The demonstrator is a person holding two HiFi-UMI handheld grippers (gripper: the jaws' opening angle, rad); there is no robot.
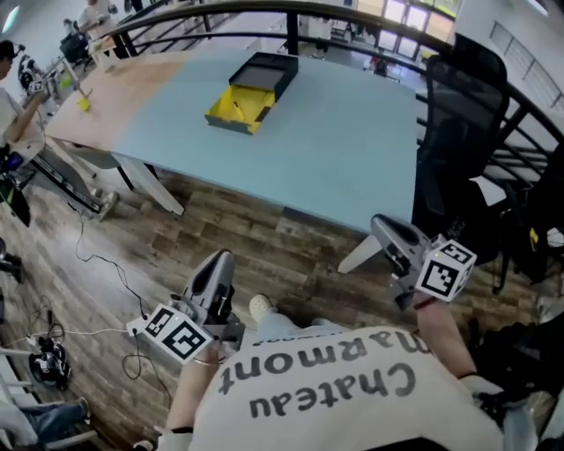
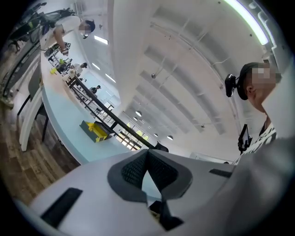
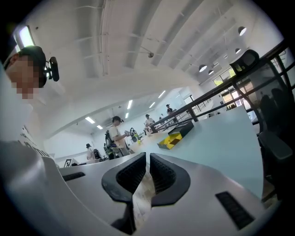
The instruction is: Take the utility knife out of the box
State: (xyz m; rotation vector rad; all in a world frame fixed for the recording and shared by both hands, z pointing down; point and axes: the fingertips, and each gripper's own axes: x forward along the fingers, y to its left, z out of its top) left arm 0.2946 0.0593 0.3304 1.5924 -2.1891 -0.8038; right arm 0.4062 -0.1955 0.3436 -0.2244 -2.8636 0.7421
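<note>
- The left gripper (image 2: pixel 147 154) has its jaws closed: the dark ribbed pads (image 2: pixel 134 169) meet at the tip with nothing between them.
- The right gripper (image 3: pixel 147 157) is closed too. Its pads (image 3: pixel 162 174) stand side by side with only a thin slit between, and they hold nothing.
- In the head view both grippers sit low in the frame, level and well apart, over the wooden floor (image 1: pixel 264 233). Neither reaches the table.
- The near edge of the pale blue table (image 1: pixel 335 150) runs across the middle of the frame. A strip of bare floor lies between it and the grippers.
- The box (image 1: pixel 249 92) lies in the upper middle of the head view, near the table's far edge. Its dark lid is slid back and the yellow inside shows.
- The utility knife is too small to pick out in that yellow part.
- Bare tabletop surrounds the box on all sides.
- A black chair (image 1: pixel 458 114) stands against the table's right edge, and a dark railing (image 1: pixel 291 11) runs behind the far edge.
</note>
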